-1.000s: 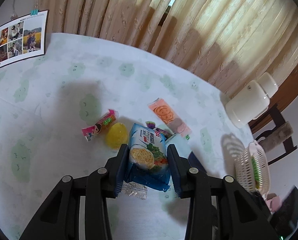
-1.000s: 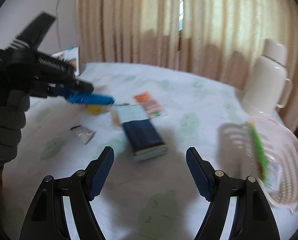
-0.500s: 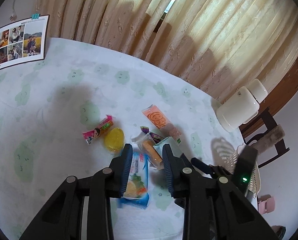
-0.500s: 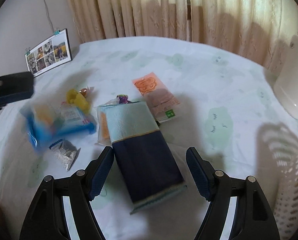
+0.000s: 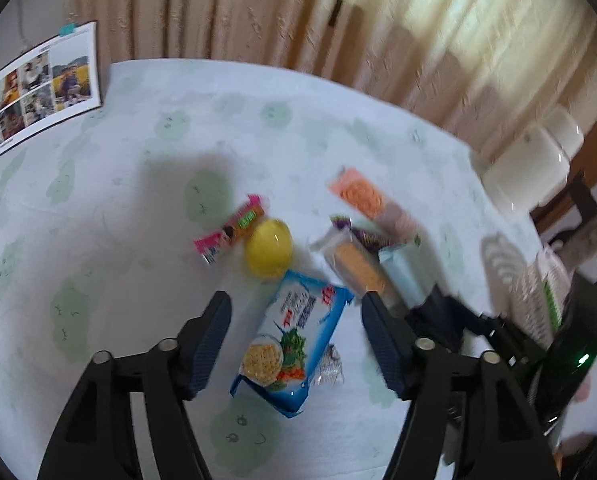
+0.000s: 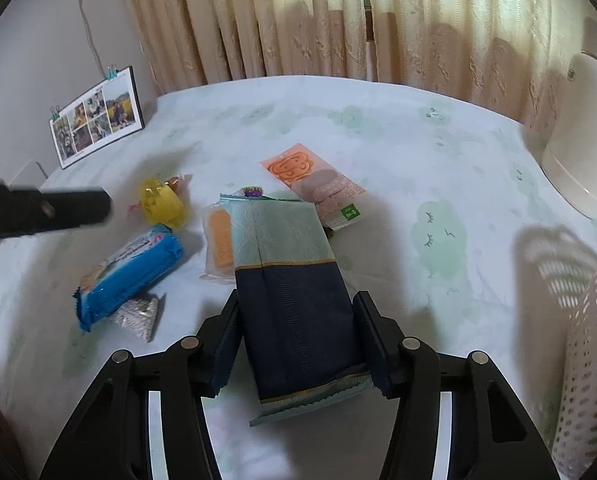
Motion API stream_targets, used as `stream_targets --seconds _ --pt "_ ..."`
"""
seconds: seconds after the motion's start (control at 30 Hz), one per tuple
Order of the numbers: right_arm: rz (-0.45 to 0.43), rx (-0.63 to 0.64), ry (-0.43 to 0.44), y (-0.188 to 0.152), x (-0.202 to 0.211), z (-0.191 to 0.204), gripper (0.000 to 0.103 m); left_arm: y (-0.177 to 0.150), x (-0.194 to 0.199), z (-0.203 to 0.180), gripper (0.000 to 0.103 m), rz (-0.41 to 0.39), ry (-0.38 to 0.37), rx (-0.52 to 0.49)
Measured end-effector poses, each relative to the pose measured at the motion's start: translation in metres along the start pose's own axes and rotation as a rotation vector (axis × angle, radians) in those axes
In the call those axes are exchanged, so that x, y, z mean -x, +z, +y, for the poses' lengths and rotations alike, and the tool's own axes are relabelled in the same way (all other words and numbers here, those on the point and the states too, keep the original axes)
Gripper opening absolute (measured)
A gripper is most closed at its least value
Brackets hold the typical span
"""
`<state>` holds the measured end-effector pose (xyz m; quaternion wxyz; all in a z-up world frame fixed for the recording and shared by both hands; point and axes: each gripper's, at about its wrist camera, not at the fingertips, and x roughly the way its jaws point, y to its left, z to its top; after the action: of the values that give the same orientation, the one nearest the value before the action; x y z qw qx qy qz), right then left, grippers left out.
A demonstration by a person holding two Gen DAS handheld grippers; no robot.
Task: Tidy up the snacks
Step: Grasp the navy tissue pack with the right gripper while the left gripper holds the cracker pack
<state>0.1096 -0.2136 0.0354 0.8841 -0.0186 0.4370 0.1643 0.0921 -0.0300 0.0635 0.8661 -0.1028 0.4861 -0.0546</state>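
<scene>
Pointing lengthwise away, navy pack (image 6: 298, 304) between right claw (image 6: 298, 344) fingers.

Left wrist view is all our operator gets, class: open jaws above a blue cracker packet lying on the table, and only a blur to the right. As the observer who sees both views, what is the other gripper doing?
Observer: The right gripper has its jaws pressed against both sides of the navy-and-teal pack, at its navy end.
Operator: Is the pack off the table?
Observer: I cannot tell. Its teal end lies right beside the clear-wrapped orange wafer.
Operator: Where is the basket from there?
Observer: The white basket is on the right gripper's right, and its perforated wall is apart from the pack.
</scene>
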Motion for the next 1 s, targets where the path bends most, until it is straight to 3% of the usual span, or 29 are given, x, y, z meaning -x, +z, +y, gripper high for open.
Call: stream_targets --seconds 0.47,0.53,0.6,0.67,0.7,0.9,0.97,1.0 --pt "-0.027 -0.049 0.042 -0.001 0.013 -0.004 0.051 -0.014 -0.041 -0.005 0.071 0.102 0.029 -0.083" --pt "-0.038 -0.057 0.055 0.0 0.017 -0.005 0.049 -0.015 -0.045 -0.004 0.068 0.109 0.043 -0.083" --pt "-0.056 -0.067 0.07 0.001 0.023 -0.006 0.047 -0.015 -0.044 -0.004 0.051 0.099 0.057 -0.089" --pt "-0.076 -0.073 0.089 0.003 0.031 -0.006 0.032 -0.015 -0.043 -0.004 0.046 0.094 0.052 -0.088" --pt "-0.082 -0.078 0.095 0.003 0.034 -0.007 0.03 -0.015 -0.042 -0.004 0.043 0.092 0.048 -0.09" --pt "-0.063 -0.088 0.114 -0.001 0.027 -0.01 0.032 -0.016 -0.025 -0.013 0.039 0.04 0.025 -0.111" --pt "-0.024 -0.108 0.129 -0.003 0.018 -0.013 0.037 -0.015 -0.016 -0.013 0.039 0.015 0.021 -0.109" --pt "-0.01 -0.124 0.14 -0.004 0.015 -0.016 0.046 -0.014 -0.012 -0.013 0.039 0.003 0.016 -0.106"
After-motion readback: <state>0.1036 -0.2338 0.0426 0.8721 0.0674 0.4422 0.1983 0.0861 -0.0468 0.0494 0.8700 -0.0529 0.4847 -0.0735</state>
